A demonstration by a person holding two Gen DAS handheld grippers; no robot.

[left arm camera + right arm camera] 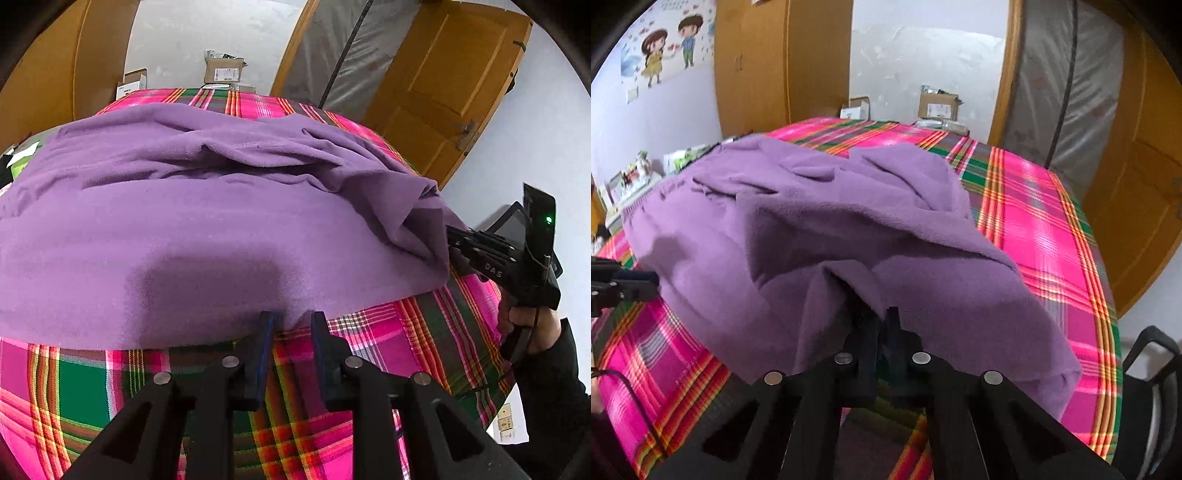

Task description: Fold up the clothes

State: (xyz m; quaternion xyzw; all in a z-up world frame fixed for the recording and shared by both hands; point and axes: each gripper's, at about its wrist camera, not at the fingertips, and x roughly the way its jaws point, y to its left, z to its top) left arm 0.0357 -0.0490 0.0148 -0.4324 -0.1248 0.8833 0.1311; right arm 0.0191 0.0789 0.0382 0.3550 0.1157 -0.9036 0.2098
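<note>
bed: plaid sheet (1045, 236), pink and green | garment: purple fleece (207, 229) spread rumpled across sheet | right gripper (882, 325): closed, pinching a raised fold of the fleece's near edge | left gripper (291, 321): jaws apart, holding nothing, tips at fleece hem

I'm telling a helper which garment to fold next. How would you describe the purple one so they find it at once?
Start from the bed with the pink, green and orange plaid sheet. The purple fleece garment lies spread and rumpled across most of it, its near edge pinched in the right gripper. It is the only plain, single-colour cloth there, soft and fuzzy against the striped sheet.
</note>
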